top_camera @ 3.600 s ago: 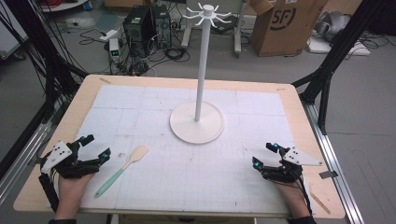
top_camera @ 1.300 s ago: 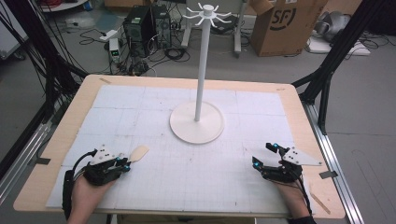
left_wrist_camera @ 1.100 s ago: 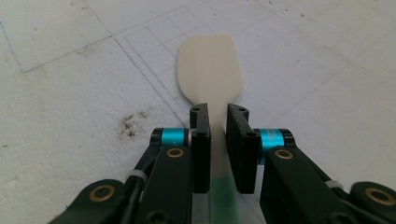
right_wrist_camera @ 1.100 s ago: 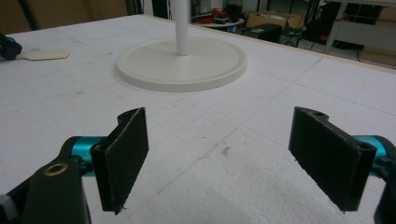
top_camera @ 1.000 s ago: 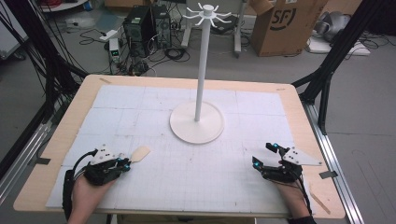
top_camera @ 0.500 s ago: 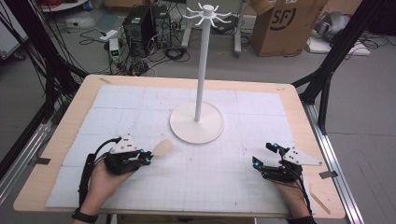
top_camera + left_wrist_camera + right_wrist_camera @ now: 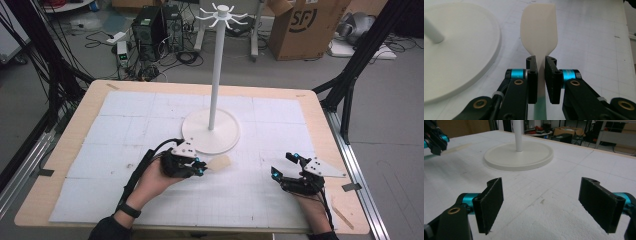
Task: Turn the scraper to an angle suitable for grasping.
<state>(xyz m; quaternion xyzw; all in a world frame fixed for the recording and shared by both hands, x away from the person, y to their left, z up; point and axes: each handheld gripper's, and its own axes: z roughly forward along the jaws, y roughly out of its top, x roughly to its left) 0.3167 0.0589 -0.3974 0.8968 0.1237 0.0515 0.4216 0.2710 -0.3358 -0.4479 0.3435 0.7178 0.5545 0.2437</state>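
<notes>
Covering wooden table (image 7: 320, 107), white gridded mat (image 7: 150, 130)

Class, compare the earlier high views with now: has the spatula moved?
Yes. The spatula, clamped in the left gripper, has moved right from the table's left side to just short of the stand's base.

Your left gripper (image 7: 541, 72) had black jaws, cyan collars, brass screws; your right gripper (image 7: 547, 202) matched. You wore a dark wristband (image 7: 129, 209) and dark sleeves.
</notes>
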